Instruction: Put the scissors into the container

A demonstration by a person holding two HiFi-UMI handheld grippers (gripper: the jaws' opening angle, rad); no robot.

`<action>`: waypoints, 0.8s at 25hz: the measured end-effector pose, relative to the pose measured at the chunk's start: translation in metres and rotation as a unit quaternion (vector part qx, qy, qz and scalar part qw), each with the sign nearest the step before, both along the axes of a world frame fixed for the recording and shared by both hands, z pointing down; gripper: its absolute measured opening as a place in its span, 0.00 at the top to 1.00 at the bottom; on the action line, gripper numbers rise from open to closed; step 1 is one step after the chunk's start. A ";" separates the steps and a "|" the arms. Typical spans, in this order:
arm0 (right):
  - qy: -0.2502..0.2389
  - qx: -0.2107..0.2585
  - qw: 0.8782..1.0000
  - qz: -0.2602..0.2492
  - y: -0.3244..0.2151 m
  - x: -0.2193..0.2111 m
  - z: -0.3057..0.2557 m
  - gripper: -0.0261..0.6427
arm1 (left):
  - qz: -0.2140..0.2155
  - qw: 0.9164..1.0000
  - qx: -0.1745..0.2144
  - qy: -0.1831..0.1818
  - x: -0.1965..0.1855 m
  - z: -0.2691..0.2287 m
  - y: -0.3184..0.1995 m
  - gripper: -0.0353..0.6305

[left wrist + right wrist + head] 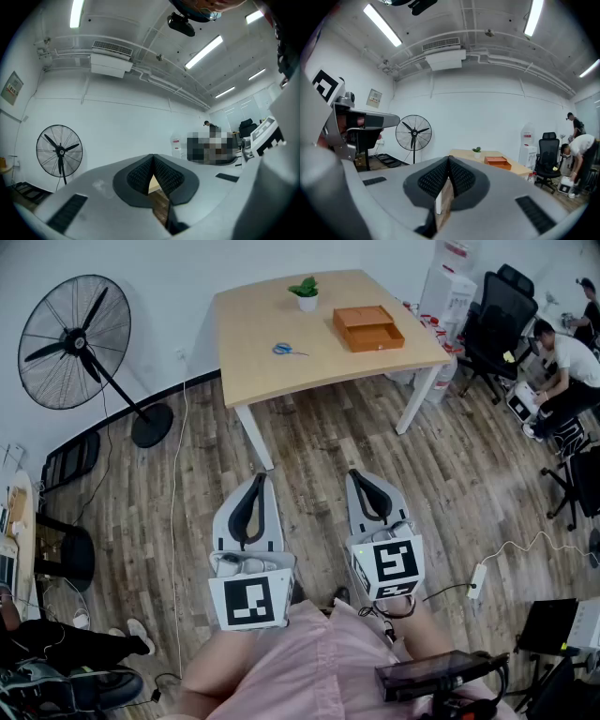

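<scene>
Blue-handled scissors (289, 350): one pair, flat on the table (253, 371), left of the container (367, 328), apart from it;
Container: one, orange, same table;
Left gripper (257, 486): jaws pressed together, empty;
Right gripper (362, 480): likewise closed, empty;
Writing: none legible

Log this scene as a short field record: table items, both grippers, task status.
table: light wood, some way ahead
on table: scissors, orange container, small potted plant
scissors: lying on the tabletop, apart from the orange container
left hand-held gripper: shut, empty
right hand-held gripper: shut, empty
task status: scissors not yet picked up
</scene>
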State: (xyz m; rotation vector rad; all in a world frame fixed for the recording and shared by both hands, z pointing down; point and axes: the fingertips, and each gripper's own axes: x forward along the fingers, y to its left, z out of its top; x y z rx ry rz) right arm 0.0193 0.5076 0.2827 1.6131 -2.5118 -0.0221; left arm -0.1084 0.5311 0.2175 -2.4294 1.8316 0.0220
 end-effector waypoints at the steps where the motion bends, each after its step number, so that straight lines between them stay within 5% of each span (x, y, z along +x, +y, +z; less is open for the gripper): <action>1: 0.001 0.000 1.000 -0.001 -0.001 0.003 0.000 0.96 | -0.001 1.000 0.000 -0.001 0.002 0.000 -0.001 0.94; 20: 0.006 -0.010 0.999 -0.030 -0.014 0.057 0.016 0.96 | -0.048 0.999 -0.019 -0.016 0.037 0.027 -0.008 0.94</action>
